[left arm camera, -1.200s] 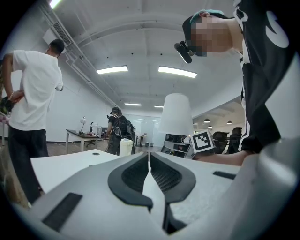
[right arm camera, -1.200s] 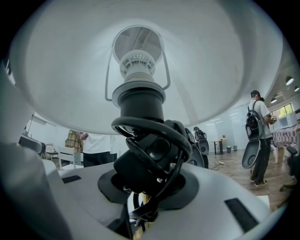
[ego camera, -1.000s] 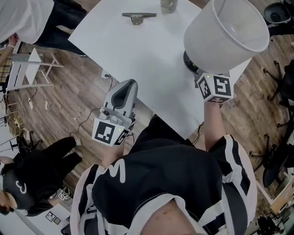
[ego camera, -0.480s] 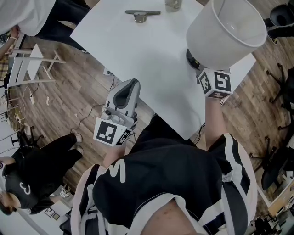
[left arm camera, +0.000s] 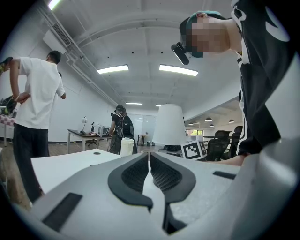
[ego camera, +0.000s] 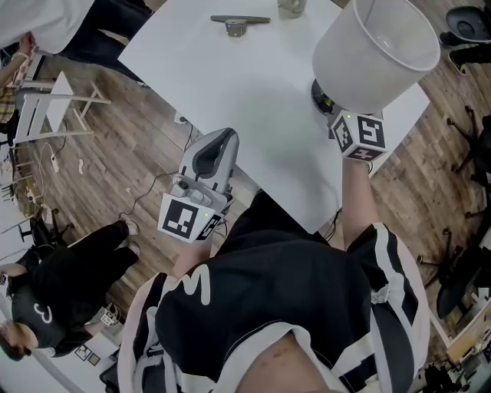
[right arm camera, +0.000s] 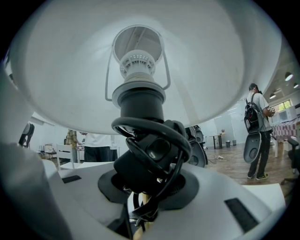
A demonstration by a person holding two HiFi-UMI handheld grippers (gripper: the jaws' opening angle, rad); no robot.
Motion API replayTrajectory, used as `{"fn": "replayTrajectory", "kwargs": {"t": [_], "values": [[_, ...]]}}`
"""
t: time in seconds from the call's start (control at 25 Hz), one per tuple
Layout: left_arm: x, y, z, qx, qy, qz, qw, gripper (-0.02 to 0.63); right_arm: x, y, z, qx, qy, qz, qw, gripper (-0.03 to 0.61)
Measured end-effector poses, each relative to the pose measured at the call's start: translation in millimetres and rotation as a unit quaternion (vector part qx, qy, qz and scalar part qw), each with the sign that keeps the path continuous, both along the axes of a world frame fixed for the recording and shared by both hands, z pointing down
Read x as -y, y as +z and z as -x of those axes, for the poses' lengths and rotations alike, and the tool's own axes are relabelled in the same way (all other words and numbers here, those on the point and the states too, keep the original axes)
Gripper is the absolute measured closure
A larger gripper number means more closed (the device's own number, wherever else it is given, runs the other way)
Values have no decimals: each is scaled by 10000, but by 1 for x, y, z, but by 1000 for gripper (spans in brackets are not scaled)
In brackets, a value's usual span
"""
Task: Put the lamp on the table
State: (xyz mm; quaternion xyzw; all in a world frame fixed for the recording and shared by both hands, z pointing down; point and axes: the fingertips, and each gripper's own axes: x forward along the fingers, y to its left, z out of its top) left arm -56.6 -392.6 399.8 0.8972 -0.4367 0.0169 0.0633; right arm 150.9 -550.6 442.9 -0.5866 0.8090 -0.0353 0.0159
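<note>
Now, lamp (ego camera: 374,55): upright at the right near corner of the white surface (ego camera: 230,84), with its white shade (right arm camera: 197,61) spread wide above the right claw. From the head view the dark foot shows just under the shade, over the surface, but I cannot tell whether it rests there or hangs just clear.
Right claw (right arm camera: 146,185): closed around the lamp's dark stem (right arm camera: 140,105), jaws held partly apart by it, and a black cord (right arm camera: 154,136) looped in a bundle at the grip.
Right claw's marker cube (ego camera: 359,137): at the near edge of the shade, just beside the right edge of the surface.
Left claw (left arm camera: 150,164): jaws pressed together with nothing between them, pointing level across the surface from its near left edge, well apart from the lamp.
Far side of the surface: a flat dark metal bar (ego camera: 239,21) lies there, and a pale jar (ego camera: 290,6) stands to the right of it, both well apart from the lamp.
Floor (ego camera: 115,176): wood planks to the left of the surface, with loose cables on them.
Onlookers: a person in a white T-shirt (left arm camera: 33,93) stands at the left side of the surface, and a person with a backpack (left arm camera: 119,133) is farther off by another desk.
Room: long ceiling lights overhead and office chairs (left arm camera: 220,145) off to the right.
</note>
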Motion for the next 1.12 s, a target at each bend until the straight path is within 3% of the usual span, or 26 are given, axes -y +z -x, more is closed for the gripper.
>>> {"fn": "replayTrajectory", "kwargs": {"t": [0.68, 1.12], "values": [[1, -1, 4, 25, -19, -2, 10000, 597, 0, 7, -8, 209, 110, 7, 9997, 459], [1, -5, 0, 19, 59, -39, 10000, 597, 2, 17, -6, 87, 161, 119, 9998, 457]]}}
